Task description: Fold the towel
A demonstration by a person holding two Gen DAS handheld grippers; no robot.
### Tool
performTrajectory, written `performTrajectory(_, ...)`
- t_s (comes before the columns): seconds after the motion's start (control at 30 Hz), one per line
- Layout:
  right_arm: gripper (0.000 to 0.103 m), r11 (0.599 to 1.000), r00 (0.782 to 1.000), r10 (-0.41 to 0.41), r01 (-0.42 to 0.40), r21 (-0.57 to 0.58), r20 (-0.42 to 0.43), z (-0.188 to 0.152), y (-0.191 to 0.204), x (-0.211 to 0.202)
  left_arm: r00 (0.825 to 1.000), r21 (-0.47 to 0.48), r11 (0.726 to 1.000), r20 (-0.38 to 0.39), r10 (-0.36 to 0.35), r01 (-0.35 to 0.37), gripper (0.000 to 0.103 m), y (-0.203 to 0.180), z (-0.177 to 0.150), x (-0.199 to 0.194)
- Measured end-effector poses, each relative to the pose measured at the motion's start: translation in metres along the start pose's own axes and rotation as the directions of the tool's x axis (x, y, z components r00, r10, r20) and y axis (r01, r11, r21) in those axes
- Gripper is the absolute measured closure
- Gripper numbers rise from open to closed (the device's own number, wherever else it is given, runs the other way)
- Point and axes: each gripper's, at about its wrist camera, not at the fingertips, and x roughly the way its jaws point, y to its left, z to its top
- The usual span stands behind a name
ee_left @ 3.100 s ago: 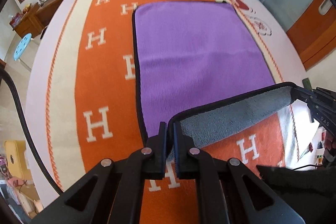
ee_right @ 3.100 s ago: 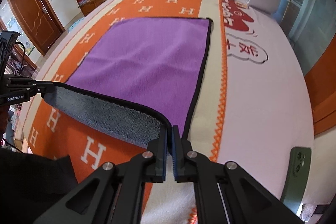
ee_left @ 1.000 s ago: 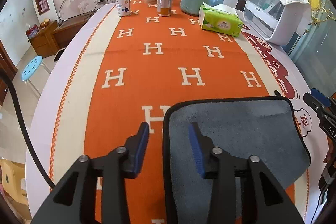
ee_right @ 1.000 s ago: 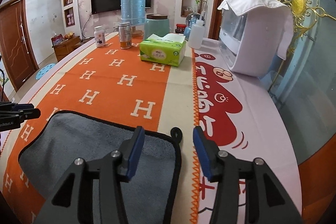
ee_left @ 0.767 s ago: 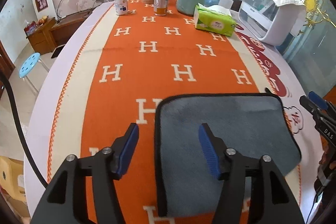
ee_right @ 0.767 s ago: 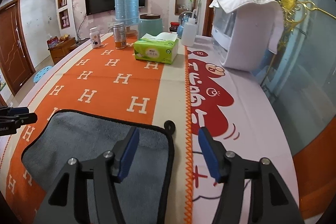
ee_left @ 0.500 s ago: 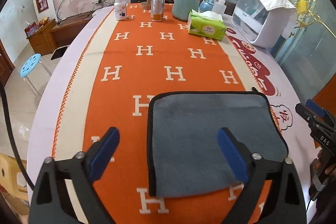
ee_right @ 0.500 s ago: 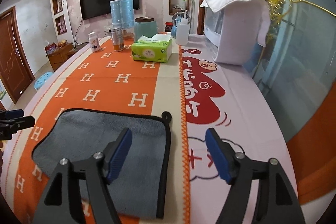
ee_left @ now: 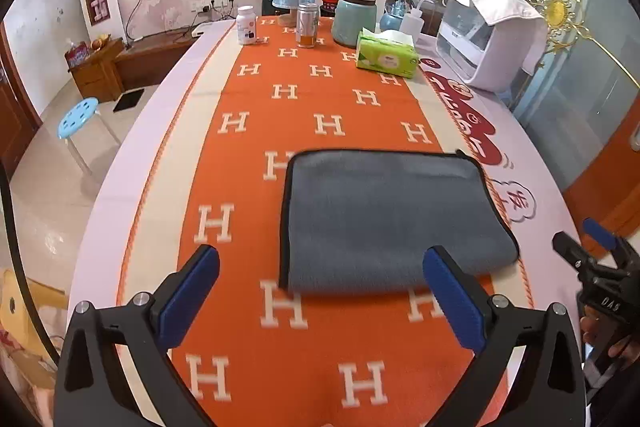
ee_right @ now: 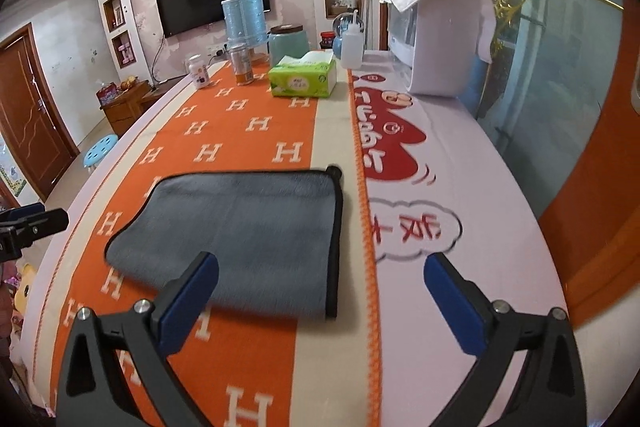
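Note:
The towel lies folded in half on the orange H-patterned tablecloth, grey side up, with a black hem and a hanging loop at its far right corner. It also shows in the right wrist view. My left gripper is wide open and empty, held just in front of the towel's near edge. My right gripper is wide open and empty, near the towel's near right corner. The right gripper's tip shows at the right in the left wrist view.
At the table's far end stand a green tissue pack, a teal jar, a can, a white pill bottle and a white appliance. A blue stool stands on the floor to the left.
Both grippers let go of the towel's lifted edge after laying it over the purple side. They opened wide and drew back and up from the folded towel.

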Motion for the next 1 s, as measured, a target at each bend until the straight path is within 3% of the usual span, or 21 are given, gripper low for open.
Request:
performTrajectory(0.37, 0.000, 0.999, 0.996, 0.053, -0.053, -0.001, -0.067, -0.053, 0.015, -0.059, 1.000, -0.050, 0.999, 0.009, 0.014, -0.013, 0.001, -0.013, -0.066, -0.066)
performTrajectory(0.57, 0.000, 0.996, 0.993, 0.077, -0.080, -0.026, -0.093, -0.079, 0.027, -0.097, 1.000, -0.118, 0.993, -0.016, -0.018, 0.016, 0.001, -0.020, -0.108, -0.095)
performTrajectory(0.77, 0.000, 0.993, 0.986, 0.109, -0.113, -0.019, -0.125, -0.097, 0.038, -0.129, 0.999, -0.167, 0.985, -0.033, -0.038, 0.032, 0.001, -0.029, -0.133, -0.123)
performTrajectory(1.0, 0.000, 0.989, 0.972, 0.150, -0.145, 0.043, -0.183, -0.107, 0.042, -0.153, 0.998, -0.163, 0.987, -0.063, 0.000, -0.010, 0.001, -0.038, -0.149, -0.150)
